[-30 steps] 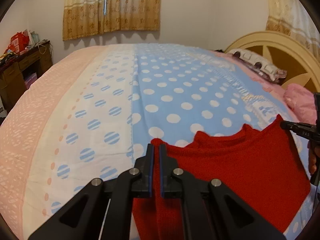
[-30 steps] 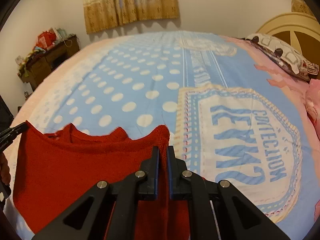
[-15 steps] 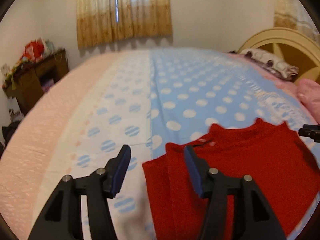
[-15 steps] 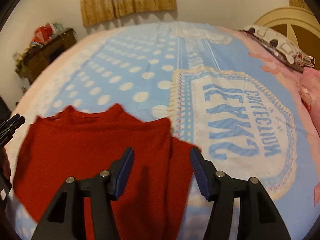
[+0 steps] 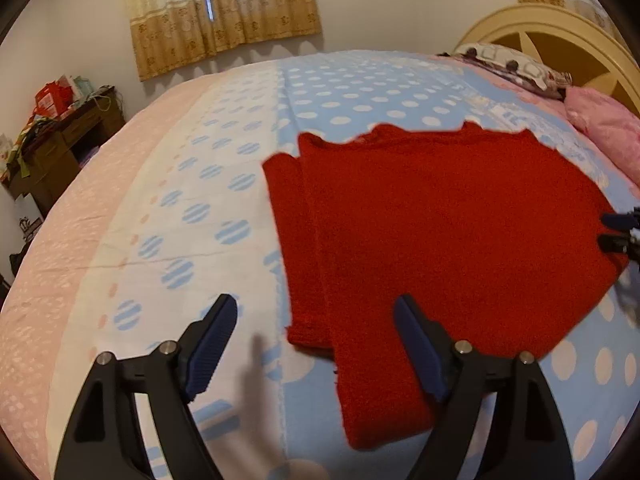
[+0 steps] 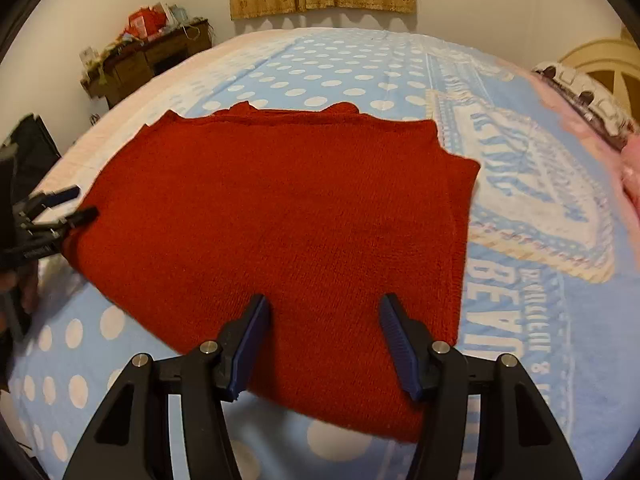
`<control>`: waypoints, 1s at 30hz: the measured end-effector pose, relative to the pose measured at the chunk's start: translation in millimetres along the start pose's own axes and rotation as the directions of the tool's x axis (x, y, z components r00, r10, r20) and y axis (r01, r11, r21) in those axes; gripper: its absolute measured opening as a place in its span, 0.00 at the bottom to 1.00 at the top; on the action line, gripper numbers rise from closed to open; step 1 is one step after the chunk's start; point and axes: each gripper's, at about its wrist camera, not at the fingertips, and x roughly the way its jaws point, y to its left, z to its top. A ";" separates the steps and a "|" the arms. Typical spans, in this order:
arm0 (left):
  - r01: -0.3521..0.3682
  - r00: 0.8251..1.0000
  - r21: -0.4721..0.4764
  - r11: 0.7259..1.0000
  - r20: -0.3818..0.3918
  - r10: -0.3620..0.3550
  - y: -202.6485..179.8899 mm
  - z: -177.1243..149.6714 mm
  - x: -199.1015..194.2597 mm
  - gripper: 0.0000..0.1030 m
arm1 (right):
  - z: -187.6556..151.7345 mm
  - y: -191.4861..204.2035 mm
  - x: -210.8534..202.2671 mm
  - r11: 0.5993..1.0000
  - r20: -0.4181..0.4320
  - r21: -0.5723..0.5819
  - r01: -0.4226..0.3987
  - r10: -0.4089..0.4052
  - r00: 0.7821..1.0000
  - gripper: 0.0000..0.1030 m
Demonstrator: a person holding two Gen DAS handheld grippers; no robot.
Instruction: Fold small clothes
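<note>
Lying flat on bed (image 5: 120, 216), sweater (image 5: 440, 220) has both sides folded in. Left gripper (image 5: 316, 344) still opening, right gripper (image 6: 324, 340) apart, both empty at sweater's near hem. Risk: single-layer pinch undoes side folds; loose knit slips, skews.

the sweater (image 6: 280, 216) lies flat on the bed (image 6: 360, 64). the pillow (image 5: 508, 65) is at the far right, by the headboard (image 5: 560, 40). a desk (image 5: 60, 148) stands left of the bed.
</note>
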 end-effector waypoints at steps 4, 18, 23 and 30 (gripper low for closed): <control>-0.003 1.000 0.012 1.000 0.003 0.003 -1.2 -6.8 -8.6 0.84 | -0.7 4.3 -15.5 1.000 0.035 0.006 0.004 -0.004 0.999 0.57; 0.022 0.999 -0.144 0.989 -0.022 -0.026 40.8 -26.7 -14.9 0.95 | 5.8 65.9 -25.4 0.989 -0.006 -0.144 0.023 -0.024 1.000 0.62; -0.002 1.000 -0.215 0.977 -0.028 -0.004 64.7 -32.8 -18.5 0.95 | 7.8 134.6 -20.7 0.952 -0.009 -0.302 -0.040 0.039 0.999 0.62; -0.037 0.999 -0.238 0.971 -0.042 0.028 86.7 -39.6 -20.8 0.95 | 0.3 217.5 -6.2 0.859 0.025 -0.511 -0.030 0.049 0.998 0.62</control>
